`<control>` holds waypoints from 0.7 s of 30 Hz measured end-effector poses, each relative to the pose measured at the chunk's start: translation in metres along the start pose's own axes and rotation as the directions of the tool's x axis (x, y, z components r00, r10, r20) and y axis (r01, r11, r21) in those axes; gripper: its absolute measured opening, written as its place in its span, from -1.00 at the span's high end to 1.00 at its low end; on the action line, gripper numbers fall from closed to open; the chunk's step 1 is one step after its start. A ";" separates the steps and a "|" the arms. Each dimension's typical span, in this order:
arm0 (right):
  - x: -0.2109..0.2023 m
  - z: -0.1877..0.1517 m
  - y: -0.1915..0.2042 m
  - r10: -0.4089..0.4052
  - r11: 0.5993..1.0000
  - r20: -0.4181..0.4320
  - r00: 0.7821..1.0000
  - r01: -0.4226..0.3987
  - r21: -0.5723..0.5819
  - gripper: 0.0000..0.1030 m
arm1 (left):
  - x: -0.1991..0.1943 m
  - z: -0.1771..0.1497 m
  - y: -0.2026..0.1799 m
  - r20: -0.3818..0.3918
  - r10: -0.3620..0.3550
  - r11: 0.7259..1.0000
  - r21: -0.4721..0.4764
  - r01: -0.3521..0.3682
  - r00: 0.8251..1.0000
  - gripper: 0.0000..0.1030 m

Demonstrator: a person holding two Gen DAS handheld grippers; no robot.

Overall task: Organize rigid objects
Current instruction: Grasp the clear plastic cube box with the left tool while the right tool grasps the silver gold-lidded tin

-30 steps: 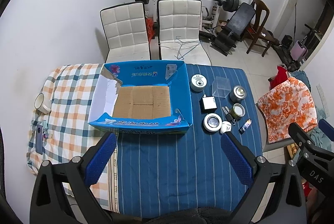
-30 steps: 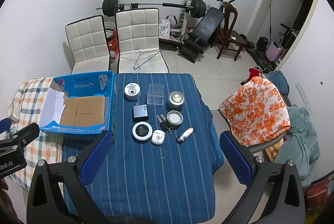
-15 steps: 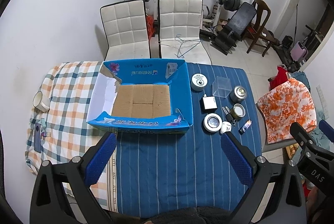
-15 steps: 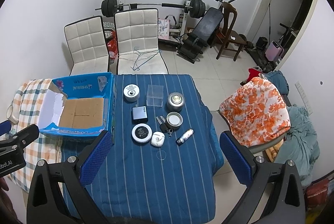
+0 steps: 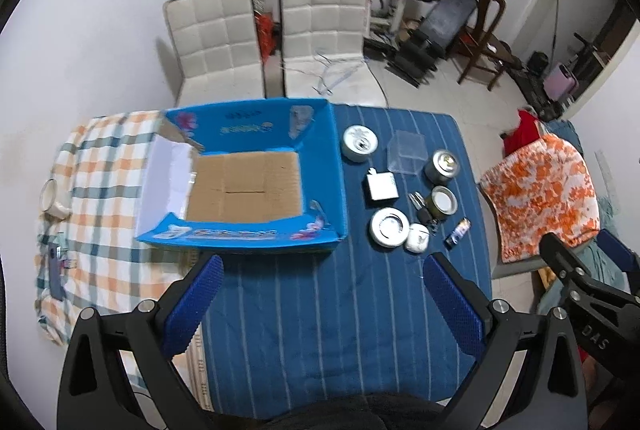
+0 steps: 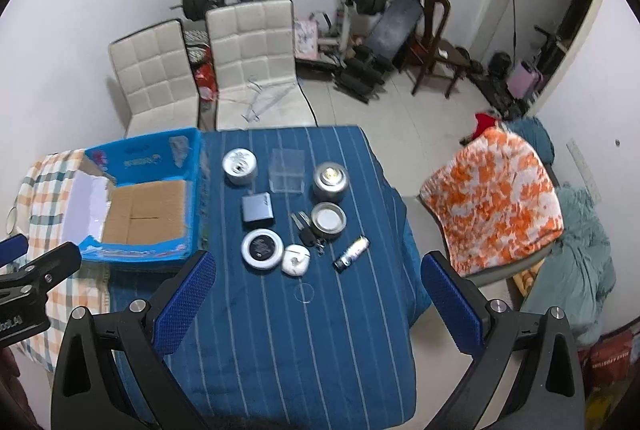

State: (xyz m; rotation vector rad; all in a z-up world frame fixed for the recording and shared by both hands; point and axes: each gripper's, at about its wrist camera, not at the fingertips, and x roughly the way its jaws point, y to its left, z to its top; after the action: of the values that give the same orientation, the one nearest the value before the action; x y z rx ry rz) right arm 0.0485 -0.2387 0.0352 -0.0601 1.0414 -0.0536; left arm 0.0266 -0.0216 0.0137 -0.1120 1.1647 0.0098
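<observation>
An open blue cardboard box [image 5: 240, 234] [image 6: 140, 250] with nothing inside sits at the left of a blue striped table [image 5: 320, 310] [image 6: 280, 330]. To its right lie several small items: a round tin [image 6: 239, 165], a clear plastic box [image 6: 286, 174], a metal can [image 6: 329, 181], a grey square case [image 6: 257, 207], an open tin [image 6: 328, 221], keys [image 6: 306, 228], a round white disc [image 6: 262, 249], a white earbud case [image 6: 296, 260] and a small tube [image 6: 351, 253]. My left gripper [image 5: 320, 304] and right gripper [image 6: 316, 304] hang high above the table, both open and holding nothing.
A checked cloth [image 5: 92, 189] with a tape roll [image 5: 54, 195] and a phone [image 5: 56, 272] lies left of the box. Two white chairs [image 6: 256, 69] stand behind the table, an orange-draped chair [image 6: 496, 201] to the right. Gym gear lines the back wall.
Both cameras have drifted slightly, so the table and box sit a little lower in view. Nothing on the table has moved, and both grippers stay open.
</observation>
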 end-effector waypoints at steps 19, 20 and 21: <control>0.371 0.098 -0.052 0.107 0.988 -0.340 0.934 -0.062 0.140 -0.93 | 0.251 0.140 -0.092 -0.256 -0.017 0.996 0.077 0.038 0.967 -0.99; 0.383 0.100 -0.049 0.122 0.987 -0.350 0.929 -0.076 0.143 -0.93 | 0.261 0.146 -0.093 -0.267 -0.015 0.997 0.073 0.036 0.963 -0.99; 0.394 0.101 -0.046 0.117 0.988 -0.361 0.925 -0.071 0.138 -0.93 | 0.269 0.151 -0.094 -0.277 -0.019 0.997 0.066 0.039 0.961 -0.99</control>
State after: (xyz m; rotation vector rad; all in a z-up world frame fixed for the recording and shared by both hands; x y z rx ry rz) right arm 0.3335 -0.3110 -0.2492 0.1166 1.4137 -0.0417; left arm 0.2771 -0.1148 -0.1663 -0.0692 1.4414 -0.0753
